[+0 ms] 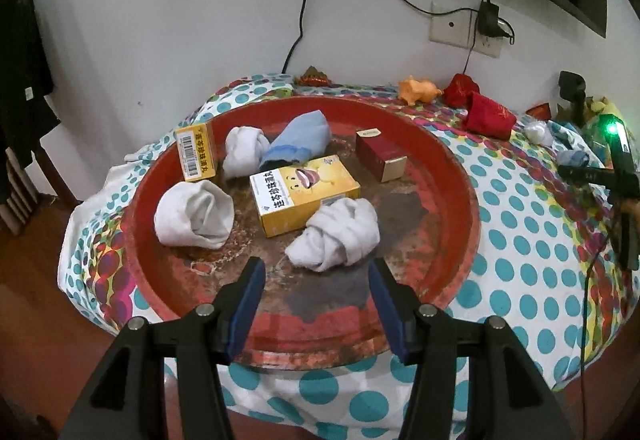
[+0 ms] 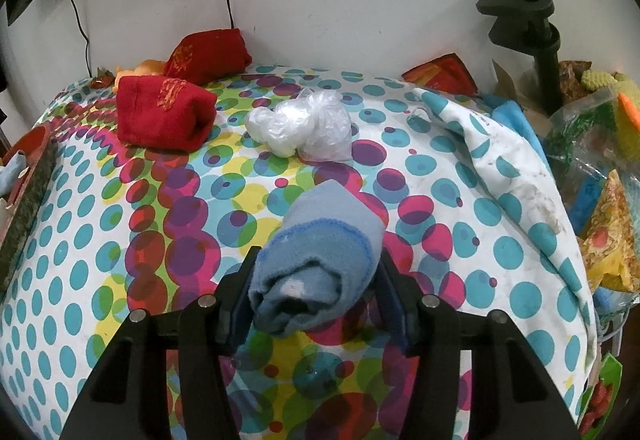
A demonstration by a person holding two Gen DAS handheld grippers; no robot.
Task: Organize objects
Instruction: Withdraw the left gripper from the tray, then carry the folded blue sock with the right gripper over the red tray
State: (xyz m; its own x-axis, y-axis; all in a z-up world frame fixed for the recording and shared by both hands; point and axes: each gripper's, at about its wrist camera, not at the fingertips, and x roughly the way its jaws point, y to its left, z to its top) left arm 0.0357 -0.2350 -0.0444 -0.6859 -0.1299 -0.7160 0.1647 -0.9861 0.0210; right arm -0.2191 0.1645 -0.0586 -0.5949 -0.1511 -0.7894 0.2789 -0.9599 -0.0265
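In the left wrist view a round red tray (image 1: 460, 176) holds three knotted white socks (image 1: 334, 236), a rolled light-blue sock (image 1: 300, 140), two yellow boxes (image 1: 304, 192) and a dark red box (image 1: 380, 156). My left gripper (image 1: 316, 272) hovers open over the tray's near side, just short of the closest white sock, with nothing between its fingers. In the right wrist view my right gripper (image 2: 316, 268) is shut on another rolled blue sock (image 2: 320, 240), low over the dotted tablecloth (image 2: 100, 280). Both pads press its sides.
Two rolled red socks (image 2: 164, 116) and a crumpled clear plastic bag (image 2: 300, 128) lie on the cloth ahead of the right gripper. A black clamp stand (image 2: 532, 28) and a heap of packets (image 2: 604, 216) crowd the right edge. An orange toy (image 1: 420, 90) sits by the wall.
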